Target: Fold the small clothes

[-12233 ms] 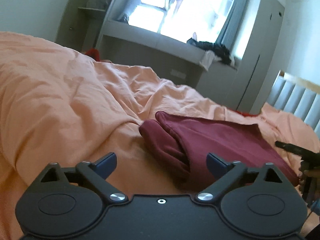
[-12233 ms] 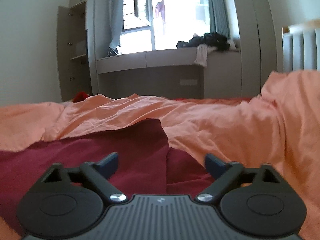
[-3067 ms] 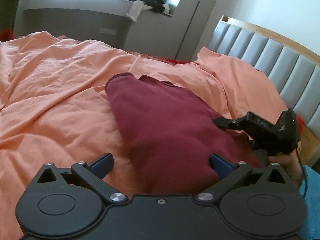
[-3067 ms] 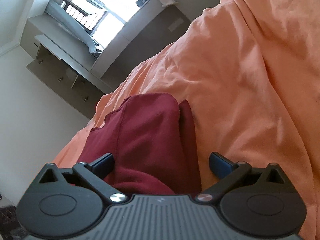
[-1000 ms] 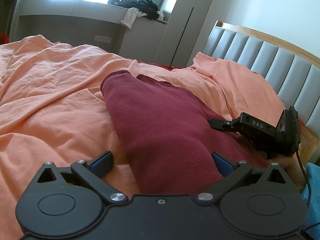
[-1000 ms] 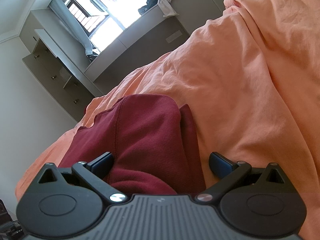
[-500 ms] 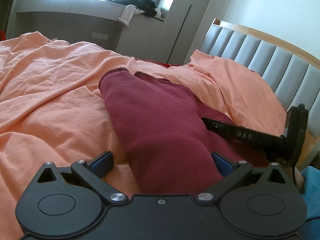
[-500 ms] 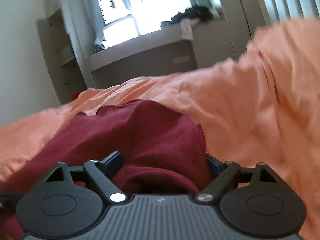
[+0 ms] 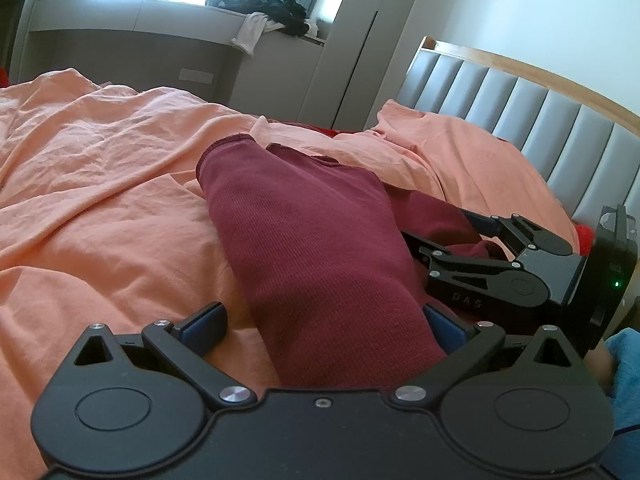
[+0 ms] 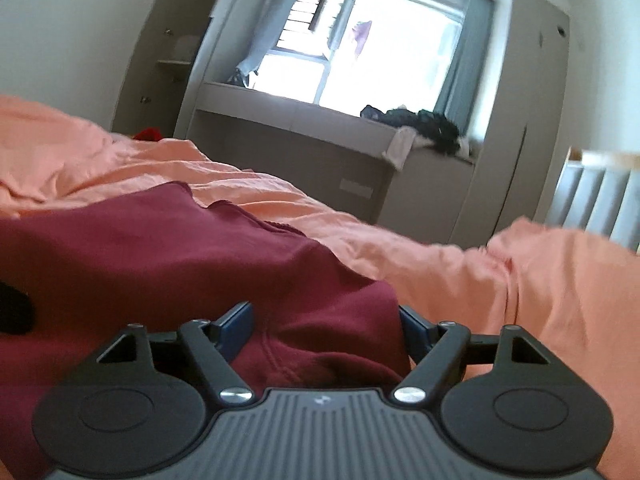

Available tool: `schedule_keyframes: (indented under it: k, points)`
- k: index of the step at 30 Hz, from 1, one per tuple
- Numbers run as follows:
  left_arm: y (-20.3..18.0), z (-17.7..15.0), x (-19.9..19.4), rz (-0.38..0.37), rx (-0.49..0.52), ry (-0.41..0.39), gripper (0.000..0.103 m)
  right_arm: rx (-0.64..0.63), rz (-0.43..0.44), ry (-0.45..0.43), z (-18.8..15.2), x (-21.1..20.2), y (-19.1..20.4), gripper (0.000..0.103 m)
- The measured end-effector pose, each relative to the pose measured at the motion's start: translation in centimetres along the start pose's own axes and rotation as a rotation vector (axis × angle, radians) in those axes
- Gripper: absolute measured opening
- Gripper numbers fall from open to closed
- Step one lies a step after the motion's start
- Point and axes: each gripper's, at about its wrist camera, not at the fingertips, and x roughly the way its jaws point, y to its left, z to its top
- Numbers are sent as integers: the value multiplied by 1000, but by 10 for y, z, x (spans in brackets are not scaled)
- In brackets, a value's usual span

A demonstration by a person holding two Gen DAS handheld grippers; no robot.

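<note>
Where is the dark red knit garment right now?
The dark red knit garment lies mid-frame in both wrist views on the wrinkled orange bedsheet, left of the grey padded headboard.

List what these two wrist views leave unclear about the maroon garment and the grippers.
- Left wrist: the maroon garment's near end is hidden behind the left gripper.
- Right wrist, blurred: whether the right gripper, jaws just closing, presses the cloth.
- Neither view shows the garment type.
</note>
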Motion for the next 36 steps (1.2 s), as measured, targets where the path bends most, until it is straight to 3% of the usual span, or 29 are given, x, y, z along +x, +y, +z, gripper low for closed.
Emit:
schedule_keyframes:
  k: [4, 8, 12, 15, 17, 24, 36]
  points:
    - [0, 1, 1, -1, -1, 1, 103, 52, 14, 20, 0, 6, -6, 84]
    - [0, 1, 2, -1, -1, 1, 103, 207, 63, 66, -3, 14, -29, 92]
    - [0, 0, 1, -2, -1, 1, 103, 520, 210, 146, -16, 27, -65, 103]
    - [2, 1, 1, -10, -13, 3, 103, 876, 373, 231, -44, 44, -96, 103]
    - [2, 3, 1, -15, -21, 8, 103, 969, 395, 210, -54, 47, -106, 103]
    - [11, 13, -7, -46, -84, 19, 103, 836, 360, 213, -46, 46, -93, 103]
    - [39, 24, -4, -28, -248, -20, 103, 837, 338, 197, -46, 44, -86, 103]
